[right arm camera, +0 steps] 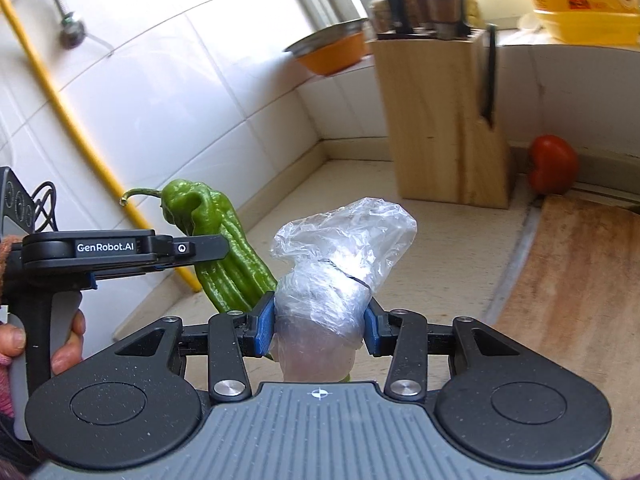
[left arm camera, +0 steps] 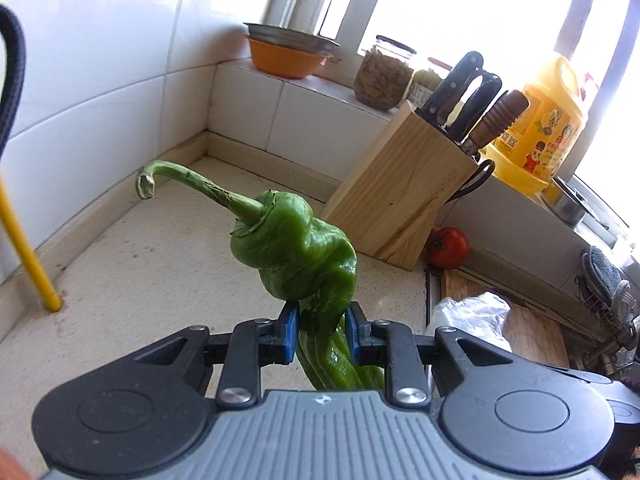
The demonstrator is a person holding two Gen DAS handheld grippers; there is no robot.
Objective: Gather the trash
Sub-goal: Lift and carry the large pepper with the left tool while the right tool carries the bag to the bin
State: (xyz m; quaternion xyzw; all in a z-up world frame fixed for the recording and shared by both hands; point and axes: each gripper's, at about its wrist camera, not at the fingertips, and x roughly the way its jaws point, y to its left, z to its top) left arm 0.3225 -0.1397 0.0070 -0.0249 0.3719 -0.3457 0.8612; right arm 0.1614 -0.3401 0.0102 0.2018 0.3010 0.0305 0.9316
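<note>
— Green pepper (left arm camera: 304,248), wrinkled, is pinched between the blue pads (left arm camera: 289,334) of the left gripper (left arm camera: 320,332), stem curling up and away. It hangs above the counter (left arm camera: 132,280), touching nothing else.

— And the right gripper (right arm camera: 319,328)?

— Clamped on a crumpled clear plastic bag (right arm camera: 340,256), which bulges up past the fingertips. In the right wrist view the pepper's tip sits just beside the bag's left side; whether they touch, I cannot tell.

— Where is the open room?

— Speckled counter runs bare from the grippers back to the tiled corner. A yellow pipe (left arm camera: 28,248) meets the counter at the left wall.

— What hems it in on the right?

— A wooden knife block (left arm camera: 400,196) stands upright near the back ledge, a red tomato (left arm camera: 448,247) just beside its base. A cutting board (right arm camera: 580,280) lies right of that, its left edge along a seam in the counter.

— Anything on the ledge?

— An orange bowl (left arm camera: 284,60) with a metal one nested on top, a jar (left arm camera: 384,76), and a yellow jug (left arm camera: 540,124) behind the knife handles. In the left wrist view a dish rack (left arm camera: 608,292) sits at the far right edge.

— The person?

— A hand (right arm camera: 24,344) grips the left gripper's handle.
</note>
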